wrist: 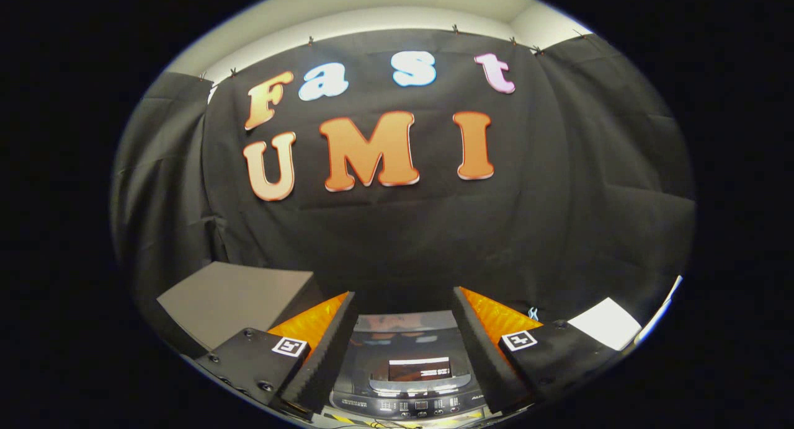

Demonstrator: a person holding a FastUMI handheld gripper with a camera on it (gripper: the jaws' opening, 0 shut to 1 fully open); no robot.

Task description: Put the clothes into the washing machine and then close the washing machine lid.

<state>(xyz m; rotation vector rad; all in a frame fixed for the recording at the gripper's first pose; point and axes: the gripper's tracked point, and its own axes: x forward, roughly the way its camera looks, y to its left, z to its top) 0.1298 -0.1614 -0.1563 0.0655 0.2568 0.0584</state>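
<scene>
Tongs (404,348) spread wide, nothing between fingers. One washing machine (406,379) seen below, between fingers, lid (409,354) down flat, glossy, control strip along near edge. One grey box (239,299) beside machine, past left finger. One white sheet (605,322) past right finger. Black cloth wall (403,230) just behind machine. No clothes seen.

Table carrying three things against the booth's dark cloth wall.
The washing machine (409,370) is sitting lid-down in the middle, a grey box (239,299) is standing off to one side, and a white sheet (606,322) is lying flat on the table (659,312) at the other.
</scene>
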